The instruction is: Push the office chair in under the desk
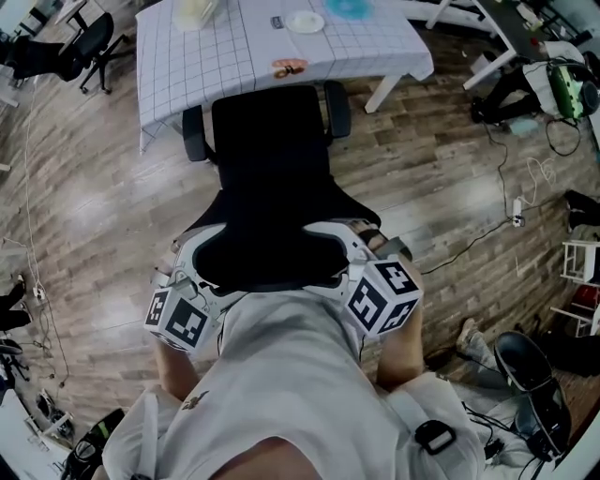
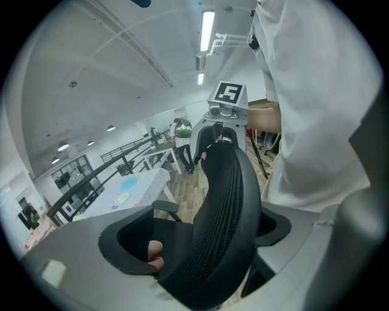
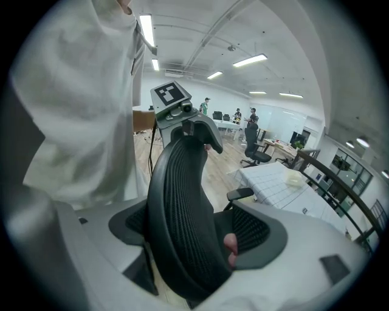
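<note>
The black mesh office chair (image 1: 272, 141) stands before the desk (image 1: 187, 66) with the white grid cloth; its seat front and armrests reach just under the desk's near edge. My left gripper (image 1: 202, 272) and right gripper (image 1: 352, 258) hold the top of the backrest (image 1: 267, 248) at its two sides. In the left gripper view the backrest (image 2: 225, 206) runs between the jaws of the left gripper (image 2: 206, 255). The right gripper view shows the same: the backrest (image 3: 182, 206) sits in the right gripper (image 3: 188, 249). Each is shut on the backrest's edge.
A plate (image 1: 305, 21) and a pale container (image 1: 197, 11) lie on the desk. Another black chair (image 1: 75, 47) stands at the far left. Cables and a power strip (image 1: 516, 214) cross the wood floor at right, near bags (image 1: 530, 375).
</note>
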Action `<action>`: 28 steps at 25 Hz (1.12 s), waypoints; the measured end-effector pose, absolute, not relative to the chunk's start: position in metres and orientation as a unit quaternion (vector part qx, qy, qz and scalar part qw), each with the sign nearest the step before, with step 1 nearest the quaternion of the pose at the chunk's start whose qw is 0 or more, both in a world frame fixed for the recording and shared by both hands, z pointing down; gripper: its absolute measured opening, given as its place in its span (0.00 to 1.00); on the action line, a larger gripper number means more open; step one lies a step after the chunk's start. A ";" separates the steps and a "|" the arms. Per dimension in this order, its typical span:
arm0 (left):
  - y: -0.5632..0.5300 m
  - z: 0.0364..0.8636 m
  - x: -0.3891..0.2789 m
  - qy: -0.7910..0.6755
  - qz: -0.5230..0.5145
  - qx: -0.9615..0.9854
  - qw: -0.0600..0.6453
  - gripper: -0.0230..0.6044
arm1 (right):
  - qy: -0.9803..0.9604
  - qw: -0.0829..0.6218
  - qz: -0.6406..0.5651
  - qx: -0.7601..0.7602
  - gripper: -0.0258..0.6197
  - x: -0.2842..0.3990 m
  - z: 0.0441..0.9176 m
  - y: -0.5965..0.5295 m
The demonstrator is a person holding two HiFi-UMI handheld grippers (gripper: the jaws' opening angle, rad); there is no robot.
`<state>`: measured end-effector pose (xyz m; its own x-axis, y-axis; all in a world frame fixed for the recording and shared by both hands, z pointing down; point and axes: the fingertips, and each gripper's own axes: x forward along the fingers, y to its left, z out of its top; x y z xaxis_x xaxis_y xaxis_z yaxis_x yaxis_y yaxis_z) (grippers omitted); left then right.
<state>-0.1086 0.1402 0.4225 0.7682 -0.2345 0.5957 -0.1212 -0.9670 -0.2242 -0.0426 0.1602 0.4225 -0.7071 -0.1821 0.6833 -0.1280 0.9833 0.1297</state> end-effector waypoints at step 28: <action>0.066 0.425 -0.082 0.117 -0.328 -0.933 0.093 0.77 | -0.919 0.383 -0.046 0.081 0.64 -0.015 0.426 0.087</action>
<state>-0.0821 0.0658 0.4250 0.7573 -0.2781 0.5909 -0.1566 -0.9557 -0.2492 -0.0152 0.0873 0.4263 -0.6941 -0.1836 0.6960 -0.1137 0.9827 0.1459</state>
